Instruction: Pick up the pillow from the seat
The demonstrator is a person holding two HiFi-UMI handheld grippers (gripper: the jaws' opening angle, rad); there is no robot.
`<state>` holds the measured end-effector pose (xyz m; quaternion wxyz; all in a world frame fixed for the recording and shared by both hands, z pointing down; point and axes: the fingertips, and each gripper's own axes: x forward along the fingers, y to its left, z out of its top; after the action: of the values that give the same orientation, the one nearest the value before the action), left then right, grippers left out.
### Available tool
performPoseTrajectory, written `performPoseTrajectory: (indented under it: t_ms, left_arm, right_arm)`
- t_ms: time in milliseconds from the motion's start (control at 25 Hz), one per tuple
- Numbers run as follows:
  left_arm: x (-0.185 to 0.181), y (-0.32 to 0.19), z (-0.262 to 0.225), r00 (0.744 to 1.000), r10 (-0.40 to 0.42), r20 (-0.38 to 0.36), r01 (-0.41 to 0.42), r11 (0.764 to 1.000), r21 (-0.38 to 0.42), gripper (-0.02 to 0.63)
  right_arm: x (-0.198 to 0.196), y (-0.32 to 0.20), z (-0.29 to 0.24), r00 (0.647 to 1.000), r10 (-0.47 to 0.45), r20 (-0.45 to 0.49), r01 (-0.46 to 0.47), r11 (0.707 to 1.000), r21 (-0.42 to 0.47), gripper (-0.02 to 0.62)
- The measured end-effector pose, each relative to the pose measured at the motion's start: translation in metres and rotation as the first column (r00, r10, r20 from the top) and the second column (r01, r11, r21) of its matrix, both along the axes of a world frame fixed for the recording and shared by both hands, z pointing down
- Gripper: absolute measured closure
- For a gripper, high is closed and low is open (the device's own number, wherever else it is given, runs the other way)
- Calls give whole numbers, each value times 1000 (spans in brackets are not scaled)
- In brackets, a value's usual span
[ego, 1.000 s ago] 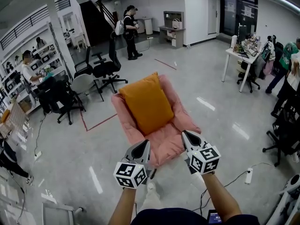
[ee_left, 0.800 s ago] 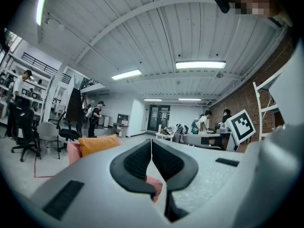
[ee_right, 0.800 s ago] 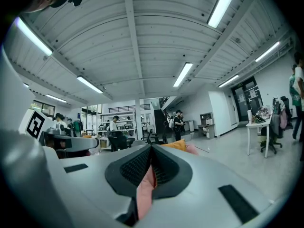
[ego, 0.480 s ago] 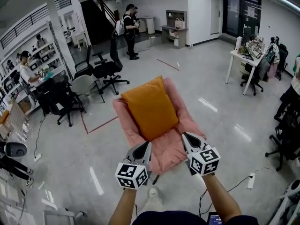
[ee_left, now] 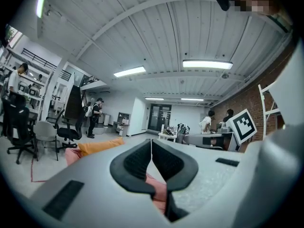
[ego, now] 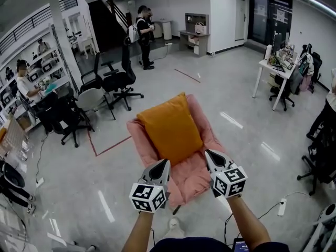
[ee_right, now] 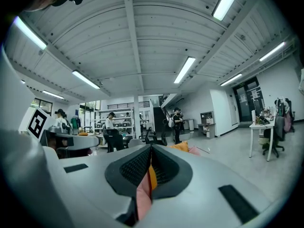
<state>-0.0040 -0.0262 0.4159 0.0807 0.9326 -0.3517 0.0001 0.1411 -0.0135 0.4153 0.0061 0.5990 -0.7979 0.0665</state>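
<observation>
An orange pillow (ego: 170, 129) leans against the back of a pink cushioned seat (ego: 195, 178) on the floor ahead. Both grippers are held level over the seat's front edge, short of the pillow. The left gripper (ego: 162, 165) is shut and empty, near the seat's front left. The right gripper (ego: 210, 155) is also shut with nothing in it, by the seat's right arm. In the left gripper view the left gripper (ee_left: 151, 144) has the pillow (ee_left: 97, 146) showing left of its jaws. In the right gripper view the right gripper (ee_right: 151, 148) has the pillow (ee_right: 182, 147) just beyond its tip.
Black office chairs (ego: 118, 80) and a grey chair (ego: 90, 97) stand behind the seat at left. A white desk (ego: 273, 67) stands at right, shelves (ego: 31, 67) along the left wall. People (ego: 142, 33) stand far back. A power strip (ego: 280, 208) and cable lie at lower right.
The person has walked forward with both grippers. The seat and pillow now sit closer and lower in the head view, with the gripper tips over the seat's front.
</observation>
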Motion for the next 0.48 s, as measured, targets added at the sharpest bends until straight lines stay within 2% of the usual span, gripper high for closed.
performPoseTrajectory:
  t_ms: [480]
  left_arm:
    - [-15, -75, -4, 999, 35, -12, -35, 999, -15, 595]
  right_arm:
    - [-18, -72, -6, 999, 33, -10, -33, 999, -12, 577]
